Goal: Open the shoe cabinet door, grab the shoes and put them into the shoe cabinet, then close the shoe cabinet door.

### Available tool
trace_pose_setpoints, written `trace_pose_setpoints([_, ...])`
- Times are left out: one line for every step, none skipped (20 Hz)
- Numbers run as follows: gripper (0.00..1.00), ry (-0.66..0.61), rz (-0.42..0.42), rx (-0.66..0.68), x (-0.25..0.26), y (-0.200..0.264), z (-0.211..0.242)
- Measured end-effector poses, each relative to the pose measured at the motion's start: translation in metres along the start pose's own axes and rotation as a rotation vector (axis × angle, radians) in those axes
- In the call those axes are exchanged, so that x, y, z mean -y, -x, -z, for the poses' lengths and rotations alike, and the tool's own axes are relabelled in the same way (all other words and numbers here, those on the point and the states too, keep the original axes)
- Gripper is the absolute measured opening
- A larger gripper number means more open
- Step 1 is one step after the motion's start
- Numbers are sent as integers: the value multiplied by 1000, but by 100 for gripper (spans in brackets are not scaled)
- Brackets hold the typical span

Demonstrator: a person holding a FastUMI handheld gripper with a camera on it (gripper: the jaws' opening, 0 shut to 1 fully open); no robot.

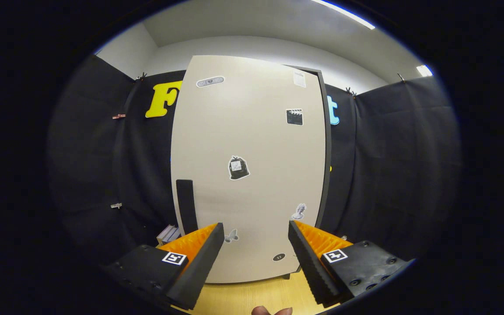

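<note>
The shoe cabinet (252,144) stands straight ahead, a tall cabinet with a pale beige door that is closed. Several small stickers dot the door. A dark vertical handle (186,205) sits low on the door's left side, just above and beyond the left finger. My gripper (256,232) is open, its fingers spread wide with nothing between them, pointed at the lower part of the door and apart from it.
The cabinet stands on a light wooden floor (252,297). Black cloth walls close in on both sides. A small stack of flat grey items (168,234) lies by the cabinet's lower left. A fingertip (271,311) shows below the fingers.
</note>
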State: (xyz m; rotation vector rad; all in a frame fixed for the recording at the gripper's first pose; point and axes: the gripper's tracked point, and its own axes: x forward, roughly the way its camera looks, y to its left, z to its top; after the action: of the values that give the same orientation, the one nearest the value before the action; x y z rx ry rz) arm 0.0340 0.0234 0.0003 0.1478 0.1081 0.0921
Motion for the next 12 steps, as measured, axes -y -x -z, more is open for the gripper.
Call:
trace_pose_setpoints([97, -1, -5, 2, -1, 0, 1])
trace_pose_setpoints([97, -2, -6, 1, -1, 0, 2])
trace_pose_setpoints([97, -7, -9, -1, 0, 0, 2])
trace_pose_setpoints([97, -13, -11, -2, 0, 1, 2])
trace_pose_setpoints([97, -18, -14, -8, 1, 1, 5])
trace_pose_setpoints([97, -18, -16, -13, 2, 2, 6])
trace_pose_setpoints([97, -17, -17, -16, 3, 3, 8])
trace_pose_setpoints([97, -18, -17, -16, 5, 3, 8])
trace_pose_setpoints([97, -21, -14, -16, 6, 3, 8])
trace_pose_setpoints([97, -23, -8, -17, 9, 1, 8])
trace_pose_setpoints([97, -25, -4, -19, 9, -1, 9])
trace_pose_setpoints([97, -27, -2, -18, 10, -3, 9])
